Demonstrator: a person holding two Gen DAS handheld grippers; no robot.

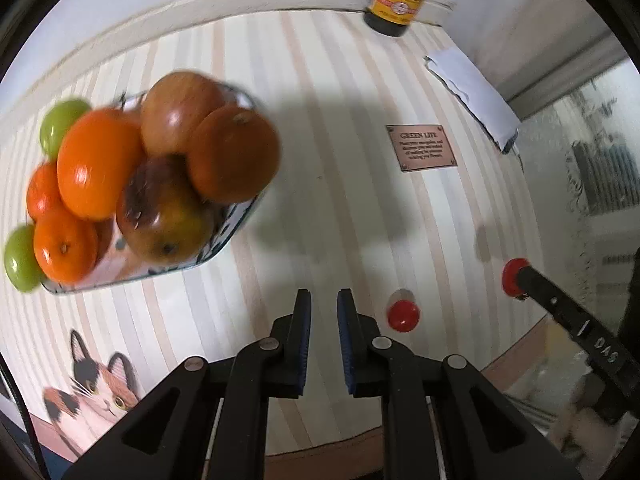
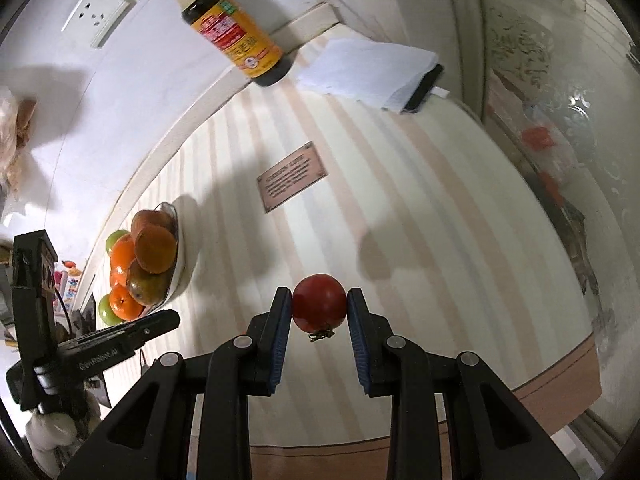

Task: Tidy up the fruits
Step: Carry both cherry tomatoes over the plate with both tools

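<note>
One red tomato [image 2: 319, 303] is pinched in the right tongs [image 2: 319, 304] above the desk [image 2: 420, 216], the empty left tongs [image 1: 324, 308] narrowly parted; next, carry it toward ten o'clock into the heaped fruit bowl [image 2: 185, 256].

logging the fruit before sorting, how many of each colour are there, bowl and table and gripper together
orange fruits: 4
green fruits: 2
reddish-brown apples: 2
red tomatoes: 2, one on the table, one in the right gripper
total: 10

The brown plaque [image 1: 422, 147] reads "GREEN LIFE".
</note>
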